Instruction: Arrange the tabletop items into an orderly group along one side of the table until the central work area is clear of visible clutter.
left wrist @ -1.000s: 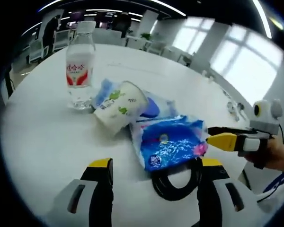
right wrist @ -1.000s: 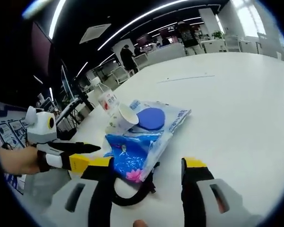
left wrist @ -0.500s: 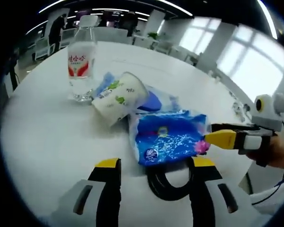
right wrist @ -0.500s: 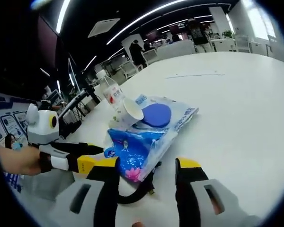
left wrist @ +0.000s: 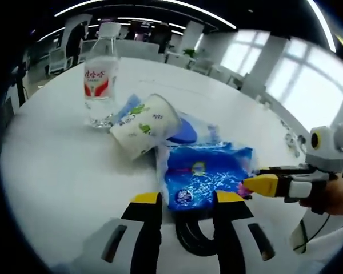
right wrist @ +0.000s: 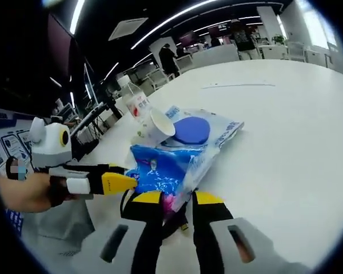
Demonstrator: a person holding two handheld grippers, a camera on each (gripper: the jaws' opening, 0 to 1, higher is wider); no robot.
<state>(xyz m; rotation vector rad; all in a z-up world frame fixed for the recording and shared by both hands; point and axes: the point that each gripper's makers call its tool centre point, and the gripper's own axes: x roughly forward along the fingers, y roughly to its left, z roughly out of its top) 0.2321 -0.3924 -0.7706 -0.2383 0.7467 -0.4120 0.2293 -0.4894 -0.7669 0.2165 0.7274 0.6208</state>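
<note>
Right gripper (right wrist: 174, 201): jaws nearly closed around the near corner of the blue packet (right wrist: 160, 171); whether they truly pinched it I could not tell.
Left gripper (left wrist: 186, 201): jaws narrowed to a slim gap just short of the blue packet's (left wrist: 208, 174) edge, a black cable loop (left wrist: 188, 240) lying between them; nothing held.
Nearer gripper: the right one, judged already at the packet.
Packet's lie: flat on the table (left wrist: 57, 165), long axis running from the right gripper toward the paper cup (left wrist: 144, 124).
Beyond the packet: the cup on its side, touching a clear bag with a blue disc (right wrist: 191, 130).
Farthest: the water bottle (left wrist: 100, 74) upright, just past the cup.
</note>
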